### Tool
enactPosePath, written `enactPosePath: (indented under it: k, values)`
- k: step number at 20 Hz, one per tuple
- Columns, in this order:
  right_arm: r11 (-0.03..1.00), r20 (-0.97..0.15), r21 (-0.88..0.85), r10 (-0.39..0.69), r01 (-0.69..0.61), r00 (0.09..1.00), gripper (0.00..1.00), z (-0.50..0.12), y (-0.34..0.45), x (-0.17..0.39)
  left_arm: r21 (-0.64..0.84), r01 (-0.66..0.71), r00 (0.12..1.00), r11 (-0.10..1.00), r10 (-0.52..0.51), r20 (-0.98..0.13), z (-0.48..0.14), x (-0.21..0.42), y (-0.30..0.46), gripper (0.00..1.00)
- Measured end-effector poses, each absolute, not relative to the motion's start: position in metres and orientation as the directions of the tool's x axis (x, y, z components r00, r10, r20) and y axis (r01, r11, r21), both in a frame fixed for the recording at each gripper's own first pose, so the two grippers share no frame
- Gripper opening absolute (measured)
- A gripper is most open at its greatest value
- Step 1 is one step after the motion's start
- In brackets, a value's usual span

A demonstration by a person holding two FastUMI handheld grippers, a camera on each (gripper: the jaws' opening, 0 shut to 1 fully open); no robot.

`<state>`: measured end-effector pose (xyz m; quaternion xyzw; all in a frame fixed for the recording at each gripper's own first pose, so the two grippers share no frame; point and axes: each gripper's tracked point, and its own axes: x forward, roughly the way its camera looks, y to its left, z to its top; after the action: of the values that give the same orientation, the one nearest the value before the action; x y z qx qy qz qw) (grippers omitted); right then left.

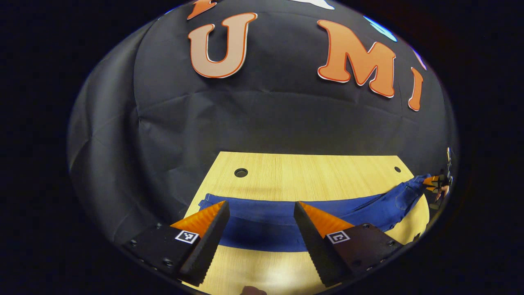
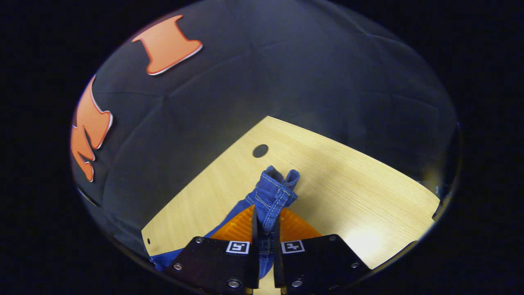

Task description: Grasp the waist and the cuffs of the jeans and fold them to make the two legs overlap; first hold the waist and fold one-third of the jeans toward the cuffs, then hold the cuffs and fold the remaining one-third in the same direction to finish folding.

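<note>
1. The left tongs (image 1: 262,223) stand wide apart with nothing between them, hovering just above the near edge of the jeans (image 1: 286,221). To do this step well, I would lower them onto the cuff end and take both layers in one bite before lifting.
2. The right tongs (image 2: 266,219) are closed tight on a bunched, stitched band of the denim, probably the waist. That pinch should hold firm while the other end is gathered, so the cloth lifts evenly.
3. The jeans lie as a long blue strip across the pale wooden desk (image 1: 311,168), with a pocket visible toward the far end, where the right tongs grip them.
4. Beyond, the desk has a round hole (image 1: 241,172).
</note>
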<state>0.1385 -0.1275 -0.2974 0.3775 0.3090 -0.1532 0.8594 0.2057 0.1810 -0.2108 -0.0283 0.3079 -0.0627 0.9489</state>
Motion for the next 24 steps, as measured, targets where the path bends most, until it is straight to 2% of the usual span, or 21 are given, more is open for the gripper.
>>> enactPosePath:
  k: [4,11,18,24]
  values:
    - [0.750,-0.577,0.542,0.005,0.379,0.816,0.14,-0.235,-0.105,0.121,-0.094,0.114,0.835,0.989,-0.147,-0.531,-0.207,0.215,0.183,0.97]
    - [0.836,-0.516,0.509,0.107,0.203,0.850,0.14,-0.201,-0.036,0.108,-0.099,0.122,0.847,0.988,-0.156,-0.508,-0.208,0.218,0.192,0.97]
    - [0.879,-0.507,0.475,0.238,0.037,0.828,0.13,-0.190,0.039,0.088,-0.141,0.053,0.830,0.989,-0.122,-0.545,-0.219,0.214,0.205,0.97]
    - [0.921,-0.561,0.387,0.278,-0.050,0.780,0.13,-0.206,0.122,0.090,-0.167,-0.008,0.801,0.986,-0.094,-0.592,-0.231,0.210,0.216,0.97]
